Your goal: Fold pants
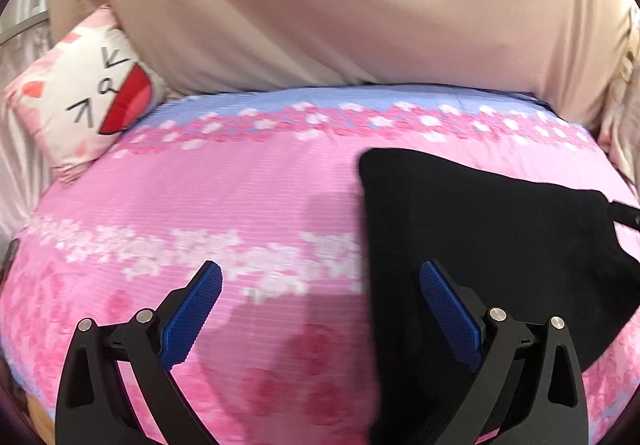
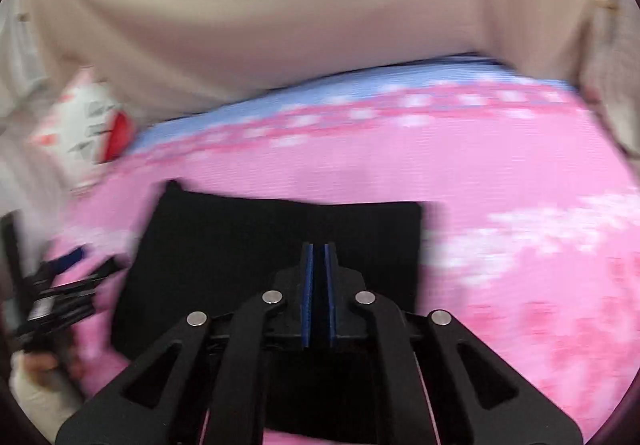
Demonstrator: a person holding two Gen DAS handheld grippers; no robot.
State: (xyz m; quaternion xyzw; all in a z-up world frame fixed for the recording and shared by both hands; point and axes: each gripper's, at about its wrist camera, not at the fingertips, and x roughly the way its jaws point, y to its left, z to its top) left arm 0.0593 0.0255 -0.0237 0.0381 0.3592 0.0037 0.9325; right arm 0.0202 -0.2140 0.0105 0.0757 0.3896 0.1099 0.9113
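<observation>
left claw tilts down agape; right claw clamped (nearly together) over black pants.

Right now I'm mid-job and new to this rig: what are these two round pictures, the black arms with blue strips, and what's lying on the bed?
Each picture comes from a fisheye camera mounted on a handheld gripper, looking forward along its two fingers. A person carries one in each hand.

In the left wrist view, the left gripper has its blue-padded jaws wide apart, holding nothing. In the right wrist view, the right gripper is shut; whether cloth is pinched I cannot tell.

Black pants, folded into a rough rectangle, lie on a pink floral bedsheet. A cartoon-face pillow rests at the bed's far left corner, against beige fabric behind the bed.
</observation>
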